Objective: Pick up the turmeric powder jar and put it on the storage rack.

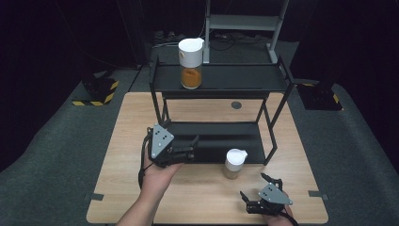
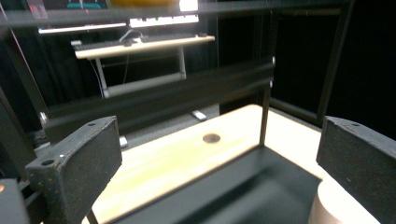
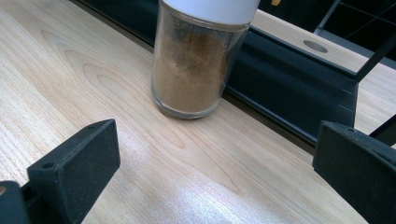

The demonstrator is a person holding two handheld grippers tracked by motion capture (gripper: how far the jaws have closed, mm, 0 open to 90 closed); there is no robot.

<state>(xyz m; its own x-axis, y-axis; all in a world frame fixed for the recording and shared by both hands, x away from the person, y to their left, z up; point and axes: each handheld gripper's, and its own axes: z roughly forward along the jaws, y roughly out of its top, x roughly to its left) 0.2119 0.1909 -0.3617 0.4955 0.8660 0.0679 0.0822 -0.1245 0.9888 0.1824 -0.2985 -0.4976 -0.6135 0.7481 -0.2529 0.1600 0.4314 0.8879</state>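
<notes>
At roughly 5 o'clock on the pale wooden table [image 1: 202,197], nearest the person, the right gripper [image 1: 260,186] is held low over the wood with its two black jaws spread wide and nothing between them. Ahead of it, at about 11 o'clock from that gripper, a small clear glass jar with a white lid and light-brown powder [image 1: 234,163] stands upright on the table, just beside the front edge of the black metal two-tier shelf rack [image 1: 221,84]; in the right gripper view the same jar [image 3: 194,70] sits beyond the open jaws, apart from both pads. At about 8 o'clock on the table, the left gripper [image 1: 192,147], carried by the left hand [image 1: 157,172], reaches over the rack's lower tray with its jaws released and empty; the left gripper view looks across this black lower tray [image 2: 224,191]. Farthest off, toward 12 o'clock, a taller clear jar with a white lid and orange powder [image 1: 190,64] stands upright on the rack's upper tier.
</notes>
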